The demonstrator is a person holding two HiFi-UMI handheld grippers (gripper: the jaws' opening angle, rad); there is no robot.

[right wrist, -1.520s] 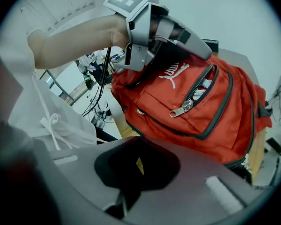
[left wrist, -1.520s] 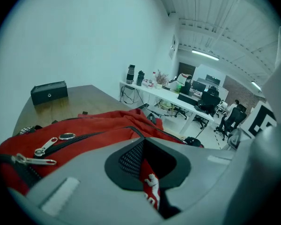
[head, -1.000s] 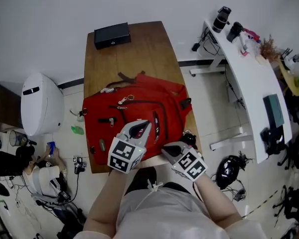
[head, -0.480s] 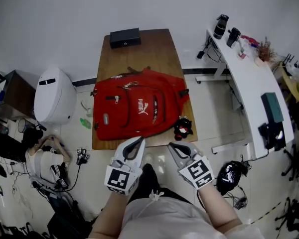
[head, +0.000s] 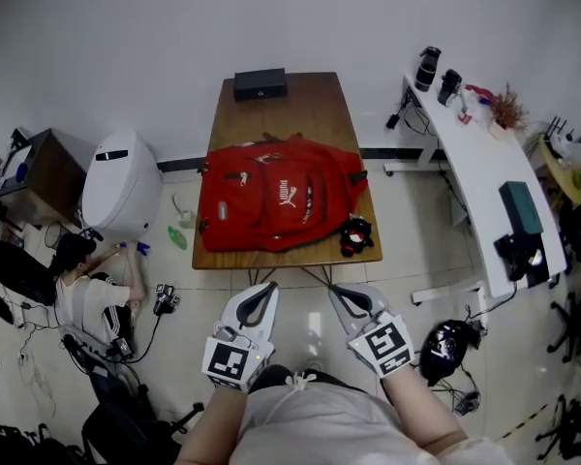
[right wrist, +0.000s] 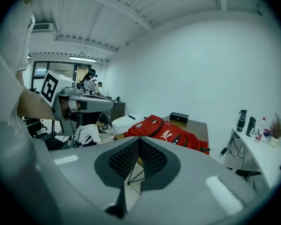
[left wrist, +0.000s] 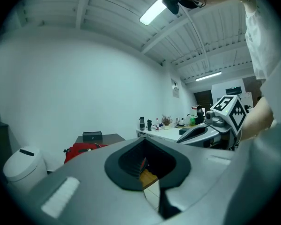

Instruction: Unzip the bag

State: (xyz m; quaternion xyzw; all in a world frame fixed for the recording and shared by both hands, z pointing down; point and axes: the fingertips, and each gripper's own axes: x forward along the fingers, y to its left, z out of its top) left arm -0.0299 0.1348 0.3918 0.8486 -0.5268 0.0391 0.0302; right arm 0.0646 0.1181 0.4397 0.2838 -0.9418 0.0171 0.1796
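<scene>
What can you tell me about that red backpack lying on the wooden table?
The red backpack looks like soft fabric, with a white logo on its front and dark zipper lines and pulls across its pockets. It lies flat, front up, on the near half of the wooden table, spanning nearly its width, with a carry loop at its far edge. Whether any zipper is open is too small to tell. A small dark item sits close by its near right corner.
</scene>
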